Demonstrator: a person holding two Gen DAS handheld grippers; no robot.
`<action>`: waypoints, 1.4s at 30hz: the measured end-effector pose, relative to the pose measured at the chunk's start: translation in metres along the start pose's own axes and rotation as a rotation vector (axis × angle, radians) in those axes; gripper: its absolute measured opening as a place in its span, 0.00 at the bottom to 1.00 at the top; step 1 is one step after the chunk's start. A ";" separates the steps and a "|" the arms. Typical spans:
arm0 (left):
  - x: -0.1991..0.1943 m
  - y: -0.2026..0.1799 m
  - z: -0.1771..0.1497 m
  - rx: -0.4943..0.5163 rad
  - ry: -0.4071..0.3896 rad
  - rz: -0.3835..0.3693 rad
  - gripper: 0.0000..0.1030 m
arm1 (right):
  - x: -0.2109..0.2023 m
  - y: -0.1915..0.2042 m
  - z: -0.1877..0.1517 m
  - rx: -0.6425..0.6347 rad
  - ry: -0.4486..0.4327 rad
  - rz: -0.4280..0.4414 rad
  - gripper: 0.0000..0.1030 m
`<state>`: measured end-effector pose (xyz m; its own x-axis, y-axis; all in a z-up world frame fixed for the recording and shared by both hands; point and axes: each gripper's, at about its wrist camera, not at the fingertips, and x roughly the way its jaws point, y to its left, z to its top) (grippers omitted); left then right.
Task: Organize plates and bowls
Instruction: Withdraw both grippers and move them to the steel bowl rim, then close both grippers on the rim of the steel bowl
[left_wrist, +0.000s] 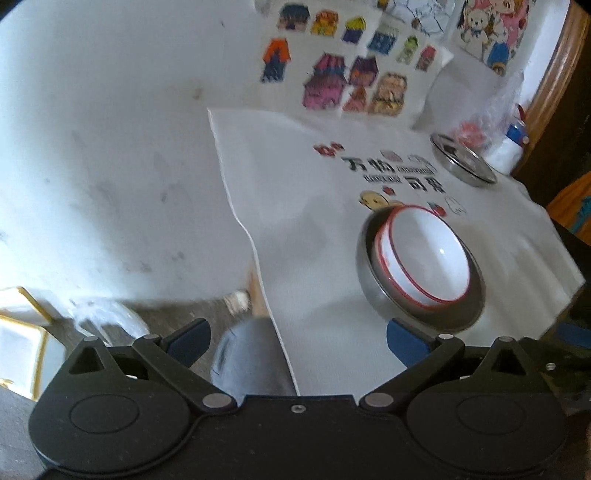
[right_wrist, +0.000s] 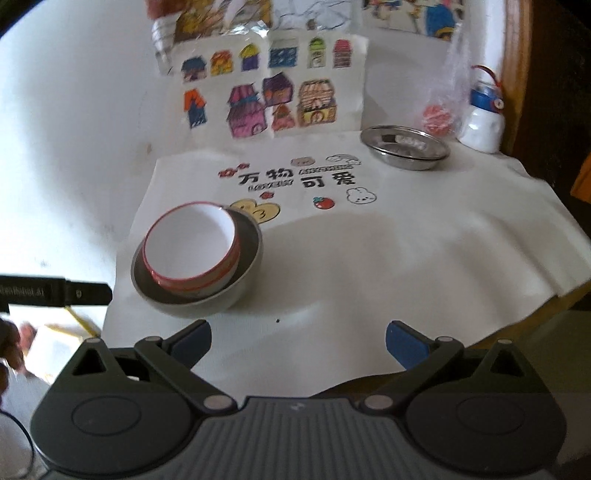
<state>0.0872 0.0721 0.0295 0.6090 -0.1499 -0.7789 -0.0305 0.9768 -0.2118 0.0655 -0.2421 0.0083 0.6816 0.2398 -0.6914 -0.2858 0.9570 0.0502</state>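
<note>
Both claws sit nearest the lens with jaws spread wide, holding nothing: left gripper (left_wrist: 297, 345), right gripper (right_wrist: 297, 343). White bowl (right_wrist: 192, 245), red-rimmed, rests tilted inside the steel bowl (right_wrist: 236, 295), probably nested to save space. Steel plate (right_wrist: 404, 146) lies well beyond the steel bowl, near a white bottle (right_wrist: 482, 125). White printed cloth (right_wrist: 406, 258) covers the table; coloured drawings (right_wrist: 266, 92) lean on the wall behind.

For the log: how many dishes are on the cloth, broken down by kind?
White bowls with a red rim: 1, the white bowl nested tilted in a metal bowl.
Metal bowls: 1, the metal bowl.
Metal plates: 1, the metal plate at the far side of the cloth.
Total: 3
</note>
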 end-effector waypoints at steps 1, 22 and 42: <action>0.002 0.001 0.002 -0.002 0.019 -0.010 0.98 | 0.002 0.002 0.001 -0.017 0.009 -0.004 1.00; 0.026 -0.005 0.035 -0.004 0.076 -0.016 0.99 | 0.026 -0.007 0.054 -0.055 0.076 0.073 1.00; 0.044 -0.004 0.044 -0.019 0.057 -0.002 0.99 | 0.048 -0.006 0.068 -0.075 0.069 0.071 1.00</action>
<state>0.1492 0.0681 0.0223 0.5632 -0.1610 -0.8105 -0.0446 0.9735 -0.2243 0.1453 -0.2253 0.0239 0.6110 0.2921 -0.7358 -0.3828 0.9226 0.0484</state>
